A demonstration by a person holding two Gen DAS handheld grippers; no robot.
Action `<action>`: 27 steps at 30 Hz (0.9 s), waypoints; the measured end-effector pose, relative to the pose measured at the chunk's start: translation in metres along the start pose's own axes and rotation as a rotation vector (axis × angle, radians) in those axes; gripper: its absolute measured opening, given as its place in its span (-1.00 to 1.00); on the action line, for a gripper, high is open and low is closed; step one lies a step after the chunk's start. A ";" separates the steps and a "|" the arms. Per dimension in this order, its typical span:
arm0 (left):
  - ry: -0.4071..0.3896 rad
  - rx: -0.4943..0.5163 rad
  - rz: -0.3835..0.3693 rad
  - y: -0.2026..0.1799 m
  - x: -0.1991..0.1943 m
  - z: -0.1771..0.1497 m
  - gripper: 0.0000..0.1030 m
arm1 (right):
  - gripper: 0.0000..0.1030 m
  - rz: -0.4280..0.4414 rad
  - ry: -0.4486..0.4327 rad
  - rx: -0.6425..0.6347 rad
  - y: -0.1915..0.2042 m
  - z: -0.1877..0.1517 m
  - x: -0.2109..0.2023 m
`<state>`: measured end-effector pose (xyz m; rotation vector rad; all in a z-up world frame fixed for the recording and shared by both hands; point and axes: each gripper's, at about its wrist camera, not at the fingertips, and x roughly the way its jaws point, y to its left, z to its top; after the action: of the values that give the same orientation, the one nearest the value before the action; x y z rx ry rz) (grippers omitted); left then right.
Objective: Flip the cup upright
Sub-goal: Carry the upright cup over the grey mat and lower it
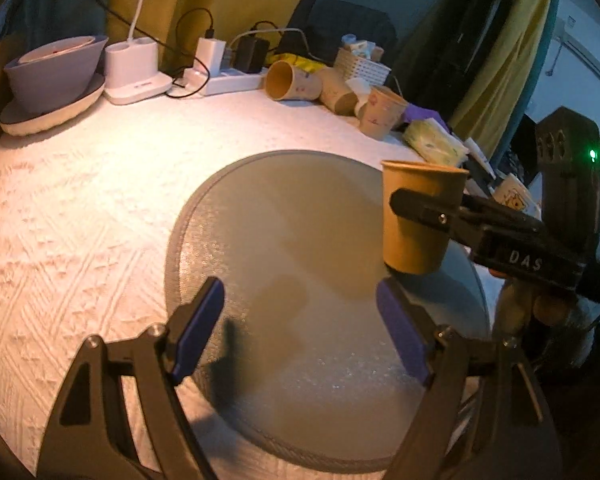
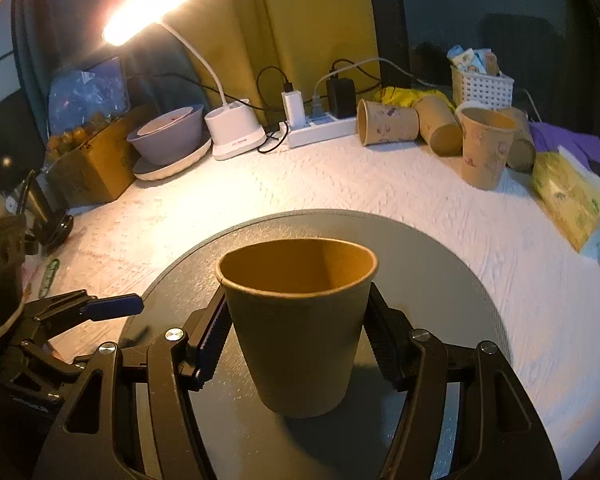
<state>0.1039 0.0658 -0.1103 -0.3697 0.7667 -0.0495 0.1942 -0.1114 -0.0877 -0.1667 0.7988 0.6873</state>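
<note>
1. a table (image 2: 340,184) under a white textured cloth carries a round grey mat (image 2: 440,264) at its near edge.
2. the cup (image 2: 296,328) is held upright on the mat, mouth up, long axis vertical; whether its base touches the mat cannot be told.
3. the right gripper (image 2: 296,336) is clamped on the cup's sides at mid-height, so only a release seems left.
4. the left gripper (image 1: 300,328) is spread wide and empty over the mat, just beside the cup, the farther of the two.
</note>
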 end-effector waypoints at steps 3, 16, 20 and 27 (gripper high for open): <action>0.004 -0.011 0.004 0.002 0.001 0.000 0.55 | 0.29 -0.002 -0.011 -0.001 0.000 -0.001 0.000; 0.001 0.006 0.013 -0.006 -0.001 -0.005 0.55 | 0.29 -0.023 -0.030 0.008 0.004 -0.018 -0.019; -0.006 0.010 0.026 -0.010 -0.004 -0.008 0.55 | 0.29 -0.036 -0.037 0.001 0.008 -0.026 -0.024; -0.037 0.029 0.050 -0.021 -0.014 -0.013 0.55 | 0.30 -0.066 -0.028 0.008 0.008 -0.035 -0.030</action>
<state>0.0866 0.0450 -0.1019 -0.3231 0.7378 -0.0067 0.1530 -0.1334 -0.0895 -0.1755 0.7662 0.6227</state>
